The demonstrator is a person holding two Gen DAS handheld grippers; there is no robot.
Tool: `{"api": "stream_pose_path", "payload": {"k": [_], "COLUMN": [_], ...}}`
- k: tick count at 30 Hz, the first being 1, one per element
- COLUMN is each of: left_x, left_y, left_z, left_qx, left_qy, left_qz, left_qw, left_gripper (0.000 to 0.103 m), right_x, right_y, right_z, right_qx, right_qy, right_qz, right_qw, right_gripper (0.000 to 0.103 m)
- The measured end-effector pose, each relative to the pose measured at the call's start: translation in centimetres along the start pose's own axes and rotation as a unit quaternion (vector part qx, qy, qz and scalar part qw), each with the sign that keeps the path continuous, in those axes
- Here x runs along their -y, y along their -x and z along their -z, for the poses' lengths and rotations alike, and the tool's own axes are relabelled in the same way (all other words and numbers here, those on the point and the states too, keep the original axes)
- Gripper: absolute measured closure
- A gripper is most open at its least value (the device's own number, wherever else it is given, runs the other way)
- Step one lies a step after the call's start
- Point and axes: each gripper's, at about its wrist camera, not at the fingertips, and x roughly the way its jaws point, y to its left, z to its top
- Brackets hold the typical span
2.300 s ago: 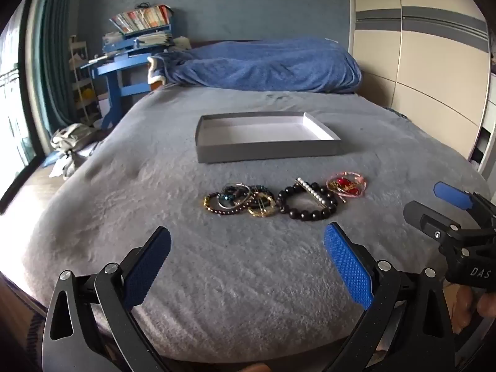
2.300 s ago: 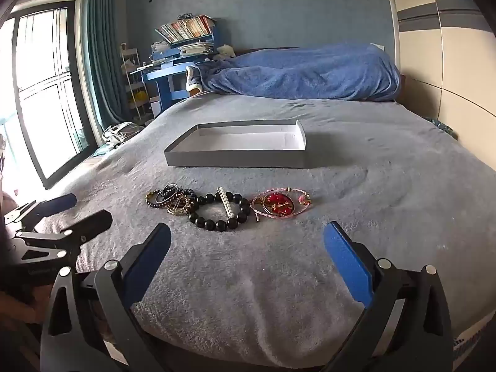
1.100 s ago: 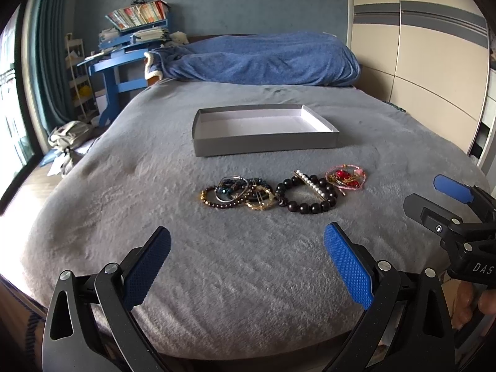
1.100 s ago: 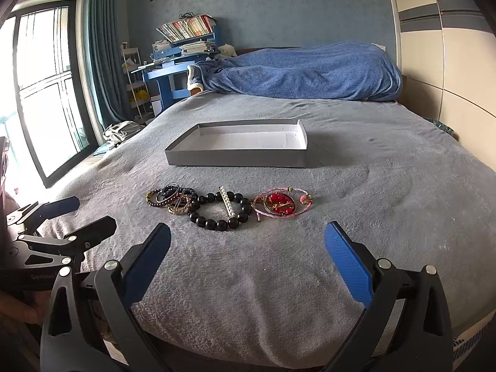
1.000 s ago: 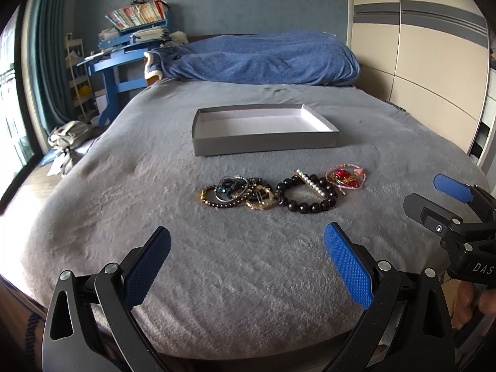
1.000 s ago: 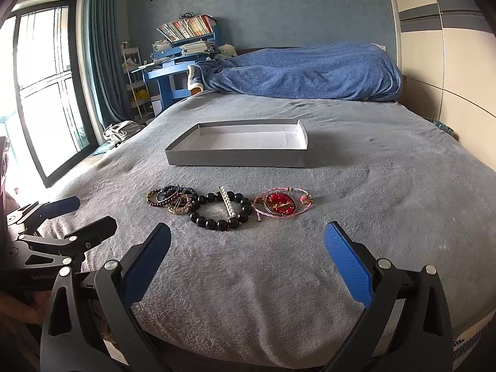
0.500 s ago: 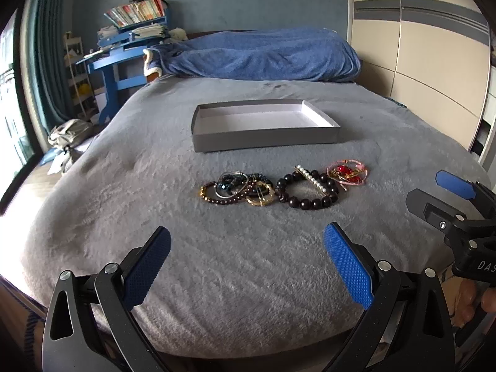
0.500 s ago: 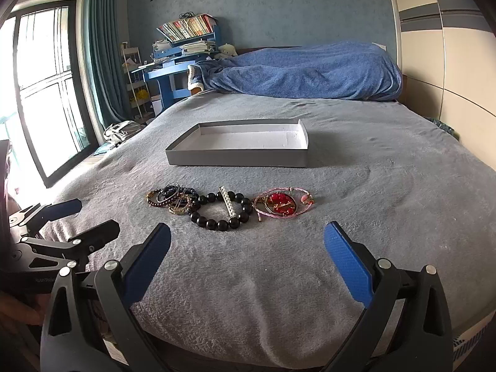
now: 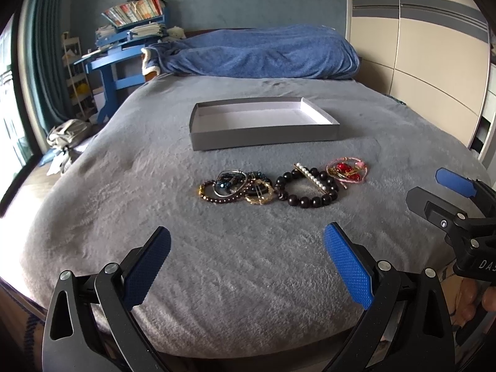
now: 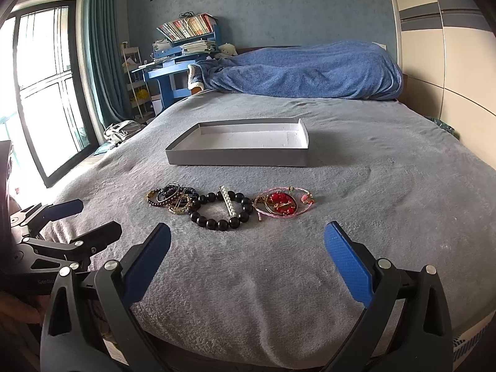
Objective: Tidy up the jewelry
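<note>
Only rightward: window [image 10: 46, 93] beside curtain [image 10: 99, 46].

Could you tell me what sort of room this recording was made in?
Most likely a bedroom: a grey-covered bed with a blue blanket at its head, a book-laden blue desk, and a curtained window.

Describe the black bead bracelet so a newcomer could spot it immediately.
On the grey bed, jewelry lies in a row before the grey tray. The black bead bracelet is the middle piece: large glossy black beads, with a white pearl bar across it.
</note>
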Motion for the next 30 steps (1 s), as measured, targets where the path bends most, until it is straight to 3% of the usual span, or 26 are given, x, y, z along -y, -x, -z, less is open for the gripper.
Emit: {"api": "stream_pose_path", "payload": {"k": [15, 21, 30], "left_x": [-0.1, 0.0, -0.4], "left_y": [-0.2, -0.4, -1.4], "left_z": [-0.3, -0.3, -0.3], "left_qx": [-0.002, -0.005, -0.041], "left_qy": [0.006, 0.002, 0.002], "left_qz": [0.002, -0.017, -0.017], "left_qw": [1.0, 0.9998, 0.999], "left_gripper": [0.005, 0.005, 0.005], "right_x": [0.1, 0.1, 0.1], "right_y": [-0.6, -0.7, -0.8], "right_z": [0.4, 0.4, 0.1], "right_qx": [-0.004, -0.005, -0.008], "right_qy": [0.001, 0.001, 0.0], "right_qz": [0.0, 0.0, 0.003], "right_qw": [1.0, 1.0, 1.0], "right_gripper": [0.005, 0.005, 0.005]}}
